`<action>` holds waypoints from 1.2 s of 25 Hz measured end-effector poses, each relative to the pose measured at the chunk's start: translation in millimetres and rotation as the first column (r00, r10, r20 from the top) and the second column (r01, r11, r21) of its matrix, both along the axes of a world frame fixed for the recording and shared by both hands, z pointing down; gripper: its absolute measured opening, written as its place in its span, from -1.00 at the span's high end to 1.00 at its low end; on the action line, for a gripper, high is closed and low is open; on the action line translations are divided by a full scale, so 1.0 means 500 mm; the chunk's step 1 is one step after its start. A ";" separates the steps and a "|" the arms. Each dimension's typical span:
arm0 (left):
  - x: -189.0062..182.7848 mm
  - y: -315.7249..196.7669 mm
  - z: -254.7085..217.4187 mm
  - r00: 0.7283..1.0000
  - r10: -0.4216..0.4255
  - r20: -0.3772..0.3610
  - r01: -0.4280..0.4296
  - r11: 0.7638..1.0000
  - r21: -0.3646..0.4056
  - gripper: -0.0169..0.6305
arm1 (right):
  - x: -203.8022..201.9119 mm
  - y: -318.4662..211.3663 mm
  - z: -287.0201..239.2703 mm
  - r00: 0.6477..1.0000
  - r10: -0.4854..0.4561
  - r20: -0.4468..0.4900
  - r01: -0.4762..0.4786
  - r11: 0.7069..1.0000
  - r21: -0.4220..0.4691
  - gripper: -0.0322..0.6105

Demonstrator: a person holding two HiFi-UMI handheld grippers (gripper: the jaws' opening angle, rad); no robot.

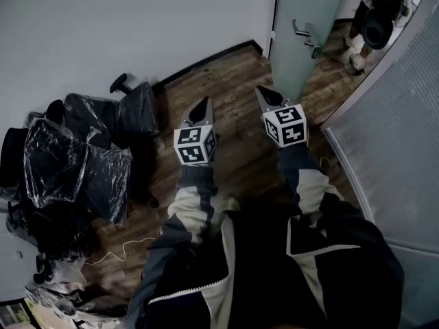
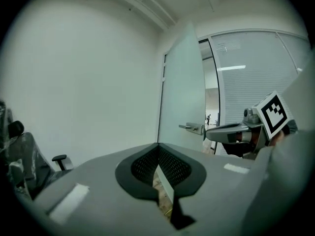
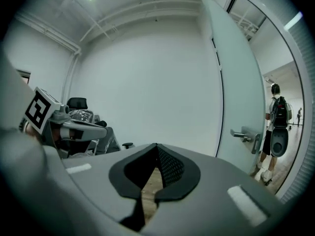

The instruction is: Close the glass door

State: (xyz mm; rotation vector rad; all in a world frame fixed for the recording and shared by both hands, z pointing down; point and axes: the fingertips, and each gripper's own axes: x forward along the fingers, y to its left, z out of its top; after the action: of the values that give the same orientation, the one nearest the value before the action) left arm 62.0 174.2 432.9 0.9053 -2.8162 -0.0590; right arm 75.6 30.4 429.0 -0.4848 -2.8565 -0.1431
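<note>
Holding both tongs out over the brown wood-plank floor, the person faces the tall frosted pale-green glass door, which stands swung open off its frame.

Left gripper: jaws pressed together at the tips, nothing between them, touching nothing. It sits short of the door and off to the door's left.

Right gripper: jaws also closed tip to tip and empty. It is near the door's lower edge, not in contact with it, and nearer the door than the left one.

The silver metal lever handle sits on the door's free edge, apart from both tongs.

A person with a dark backpack stands past the door, in the opening.

Black office chairs wrapped in clear plastic are well apart from the door, far to its left by the white wall.
</note>
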 end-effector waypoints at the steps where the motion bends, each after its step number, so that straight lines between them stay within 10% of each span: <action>1: -0.032 0.006 -0.008 1.000 0.009 0.008 -0.009 1.000 0.005 0.94 | -0.027 0.000 -0.003 1.000 0.020 0.002 -0.020 1.000 -0.001 0.89; 30: -0.607 -0.183 -0.036 0.997 0.077 0.004 -0.077 0.997 -0.027 0.94 | -0.598 -0.192 -0.015 0.993 0.115 0.024 -0.114 0.992 -0.055 0.89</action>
State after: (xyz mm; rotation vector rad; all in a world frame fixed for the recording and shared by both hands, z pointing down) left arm -241.6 82.8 415.0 1.0084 -2.7764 -0.0082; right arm -223.6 -65.7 421.6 -0.3303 -2.9120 -0.0534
